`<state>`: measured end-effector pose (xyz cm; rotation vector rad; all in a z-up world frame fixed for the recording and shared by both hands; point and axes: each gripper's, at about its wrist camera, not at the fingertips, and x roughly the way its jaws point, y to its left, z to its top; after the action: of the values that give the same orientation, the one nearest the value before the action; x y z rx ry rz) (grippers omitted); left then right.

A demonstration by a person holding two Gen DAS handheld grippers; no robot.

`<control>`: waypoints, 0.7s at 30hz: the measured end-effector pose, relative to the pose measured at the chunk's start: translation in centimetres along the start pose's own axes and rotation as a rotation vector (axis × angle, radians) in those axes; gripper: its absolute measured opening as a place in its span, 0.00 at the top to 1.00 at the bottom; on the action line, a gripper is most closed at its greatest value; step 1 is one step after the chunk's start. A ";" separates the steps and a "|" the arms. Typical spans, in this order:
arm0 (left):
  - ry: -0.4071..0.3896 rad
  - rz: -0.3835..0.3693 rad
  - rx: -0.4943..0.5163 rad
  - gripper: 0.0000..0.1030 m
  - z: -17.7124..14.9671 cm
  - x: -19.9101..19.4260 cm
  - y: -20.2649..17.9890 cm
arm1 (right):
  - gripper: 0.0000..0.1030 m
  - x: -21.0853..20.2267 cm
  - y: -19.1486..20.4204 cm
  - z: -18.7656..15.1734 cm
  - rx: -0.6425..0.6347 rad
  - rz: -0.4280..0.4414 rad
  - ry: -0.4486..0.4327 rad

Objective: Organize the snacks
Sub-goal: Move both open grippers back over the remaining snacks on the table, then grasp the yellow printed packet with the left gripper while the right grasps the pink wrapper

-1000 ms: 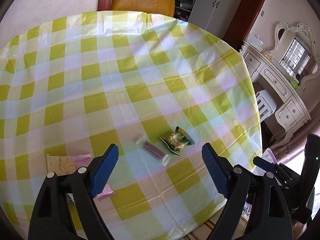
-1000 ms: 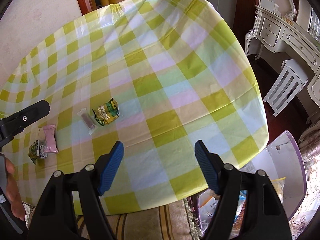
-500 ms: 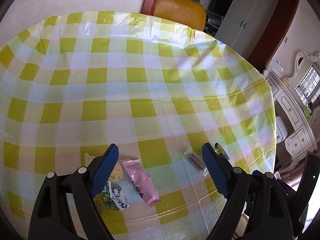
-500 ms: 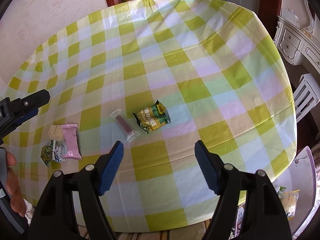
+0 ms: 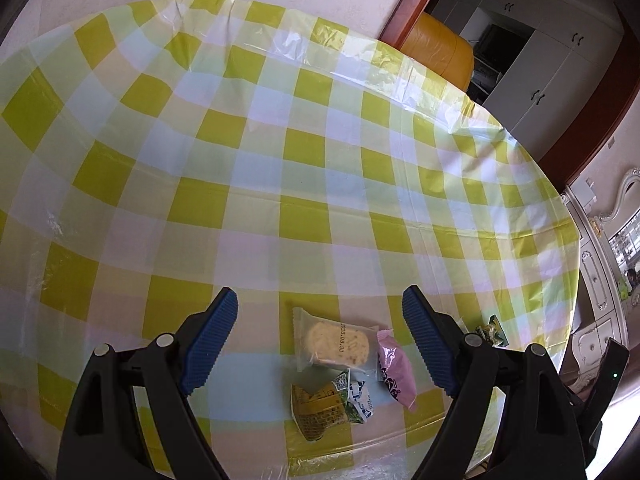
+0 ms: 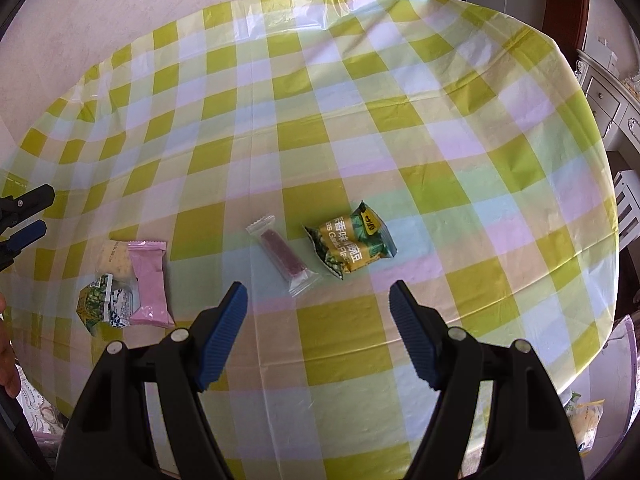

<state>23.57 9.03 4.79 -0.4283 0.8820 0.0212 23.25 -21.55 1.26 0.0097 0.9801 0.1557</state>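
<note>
On the yellow-checked tablecloth (image 5: pixel 256 168), near the front edge, lies a cluster of three snacks: a round biscuit in clear wrap (image 5: pixel 336 344), a pink packet (image 5: pixel 394 372) and a small green-and-yellow packet (image 5: pixel 324 404). My left gripper (image 5: pixel 320 292) hovers over this cluster with its jaws closing; the pads touch nothing. In the right wrist view a purple bar in clear wrap (image 6: pixel 284 260) and a green-gold bag (image 6: pixel 352 246) lie just beyond my right gripper (image 6: pixel 318 288), which is open and holds nothing. The pink packet (image 6: pixel 150 284) shows to its left.
An orange chair (image 5: pixel 436 52) stands behind the table, with white cabinets (image 5: pixel 552 64) beyond it. A white dresser (image 6: pixel 612 96) is on the right. Below the table's right edge a bag (image 6: pixel 584 416) holds more packets. A person's hand (image 6: pixel 6 352) shows at the left.
The left gripper swung left from the purple bar and green bag to the three-snack cluster. The right gripper moved left and lower, so the bar and green bag now sit just ahead of its fingers.
</note>
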 end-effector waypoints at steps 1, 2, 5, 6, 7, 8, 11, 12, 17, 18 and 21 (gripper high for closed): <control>0.008 0.006 -0.005 0.25 -0.1 0.3 0.4 | 0.29 0.2 0.5 -0.1 -0.014 0.009 0.004; 0.020 0.010 -0.010 0.27 -0.2 0.6 0.7 | 0.29 0.4 1.1 -0.1 -0.028 0.018 0.009; 0.055 0.012 -0.022 0.33 -0.8 1.7 1.5 | 0.29 0.9 2.9 -0.4 -0.072 0.048 0.023; 0.066 0.016 -0.020 0.34 -0.9 2.1 1.5 | 0.29 1.0 3.6 -0.5 -0.089 0.057 0.027; 0.077 0.019 -0.014 0.35 -1.2 2.4 1.5 | 0.29 1.1 4.2 -0.6 -0.104 0.067 0.031; 0.089 0.022 -0.006 0.35 -1.4 2.8 1.4 | 0.29 1.3 4.9 -0.6 -0.115 0.075 0.034; 0.118 0.035 0.014 0.35 -1.9 3.7 1.2 | 0.29 1.8 6.6 -0.6 -0.144 0.100 0.041; 0.124 0.033 0.014 0.35 -2.1 3.8 1.1 | 0.29 2.0 7.1 -0.6 -0.154 0.105 0.044; 0.118 0.008 -0.002 0.35 -2.4 3.2 1.3 | 0.29 3.0 9.6 -0.3 -0.188 0.147 0.063; 0.113 0.004 -0.007 0.35 -2.5 2.9 1.4 | 0.29 3.1 10.1 -0.3 -0.197 0.153 0.063; 0.104 -0.009 -0.043 0.35 -3.6 2.0 1.9 | 0.35 3.9 11.3 -0.2 -0.221 0.166 0.075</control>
<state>21.85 9.16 0.59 -0.4770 0.9833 0.0094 23.78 -9.84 -1.22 -0.1177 1.0322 0.4189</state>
